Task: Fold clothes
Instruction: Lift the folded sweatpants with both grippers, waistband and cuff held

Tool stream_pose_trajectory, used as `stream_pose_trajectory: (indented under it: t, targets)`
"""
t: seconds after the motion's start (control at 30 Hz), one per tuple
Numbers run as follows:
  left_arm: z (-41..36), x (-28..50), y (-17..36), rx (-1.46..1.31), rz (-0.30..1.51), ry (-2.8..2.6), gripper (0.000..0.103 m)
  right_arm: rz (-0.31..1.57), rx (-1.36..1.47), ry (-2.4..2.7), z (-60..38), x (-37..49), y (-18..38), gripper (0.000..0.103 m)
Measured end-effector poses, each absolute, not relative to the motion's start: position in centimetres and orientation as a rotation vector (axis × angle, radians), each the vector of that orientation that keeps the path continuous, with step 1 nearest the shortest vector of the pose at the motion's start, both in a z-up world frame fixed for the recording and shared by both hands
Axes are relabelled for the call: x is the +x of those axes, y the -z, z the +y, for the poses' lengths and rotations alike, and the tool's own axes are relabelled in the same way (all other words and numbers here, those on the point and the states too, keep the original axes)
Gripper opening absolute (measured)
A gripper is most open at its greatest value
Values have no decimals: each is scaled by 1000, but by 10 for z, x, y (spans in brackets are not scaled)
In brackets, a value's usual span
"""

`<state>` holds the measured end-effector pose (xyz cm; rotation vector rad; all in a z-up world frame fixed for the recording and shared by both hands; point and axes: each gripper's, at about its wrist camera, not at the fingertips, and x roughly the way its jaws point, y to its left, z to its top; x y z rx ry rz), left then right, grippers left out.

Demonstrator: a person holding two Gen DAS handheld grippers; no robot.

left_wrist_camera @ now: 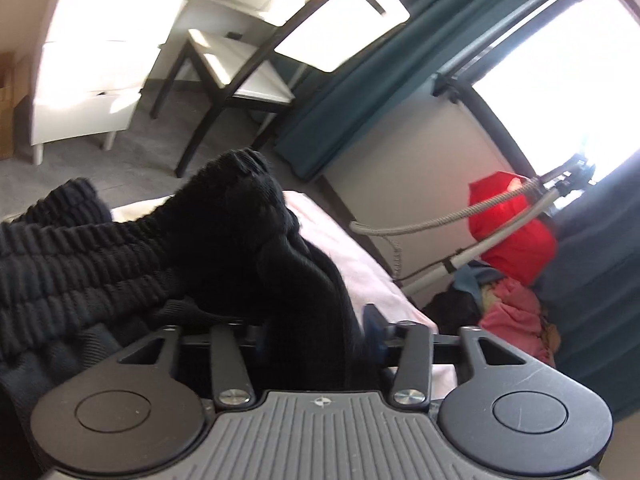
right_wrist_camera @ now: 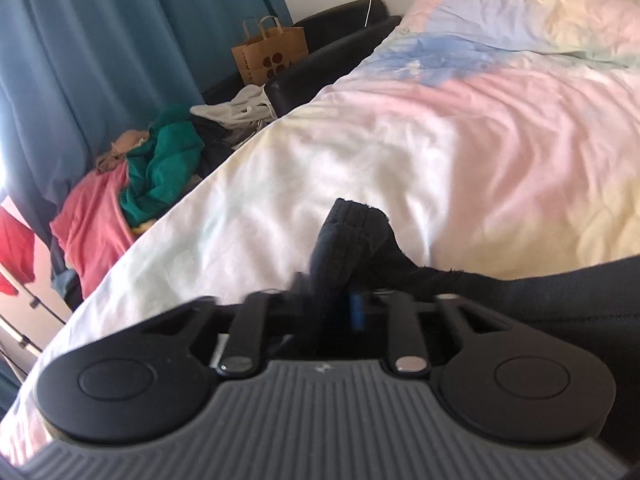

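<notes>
A black garment with a ribbed elastic waistband (left_wrist_camera: 80,264) fills the left of the left wrist view. My left gripper (left_wrist_camera: 316,336) is shut on a bunched fold of it, which stands up over the jaws. In the right wrist view my right gripper (right_wrist_camera: 336,304) is shut on a hemmed edge of the same black garment (right_wrist_camera: 352,236), which trails off to the right (right_wrist_camera: 560,292) over the pastel bedspread (right_wrist_camera: 440,140). The fingertips of both grippers are hidden by the cloth.
A pile of clothes lies beside the bed: pink (right_wrist_camera: 96,220), green (right_wrist_camera: 160,168), grey (right_wrist_camera: 236,114). A brown paper bag (right_wrist_camera: 272,56) stands by a black bed frame. Teal curtains (right_wrist_camera: 100,40), a red cloth on a stand (left_wrist_camera: 508,224), a chair (left_wrist_camera: 240,76) and white drawers (left_wrist_camera: 88,80) surround.
</notes>
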<state>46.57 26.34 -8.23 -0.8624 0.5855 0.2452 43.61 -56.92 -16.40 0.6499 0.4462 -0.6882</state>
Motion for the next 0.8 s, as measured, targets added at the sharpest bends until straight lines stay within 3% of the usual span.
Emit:
stream_pose_trajectory:
  t: [0.07,0.2,0.27,0.4,0.43,0.5,0.6,0.67,0.8]
  targets:
    - [265,449,75,-889,585,-209,70,431,691,680,-574,419,156,51]
    - [267,394,55,-896,534,-169,84,350,755,628,-573,358,139,65]
    - [269,360,50,-890,525,-177,93,358,790,569,-570,328,135,67]
    - [275,297,54,-1002,570,-233,94,407,842,448,-554,278,131,68]
    - [275,285,57,-1033,581,-233,96,411,851,417,-547,267,131,76]
    - [275,263,65,-1075,598,-228,100,452,940,363,-535,254,143,77]
    - [278,249,91,-1118,680,-239,102,525,1099,281,-517,237,165,77]
    - [283,245,112,-1185,712,-281,98,556,1255,226,-509,235,187,77]
    - [294,260,134,-1261,625,-274,98,518,1308,204,-499,253,210,75]
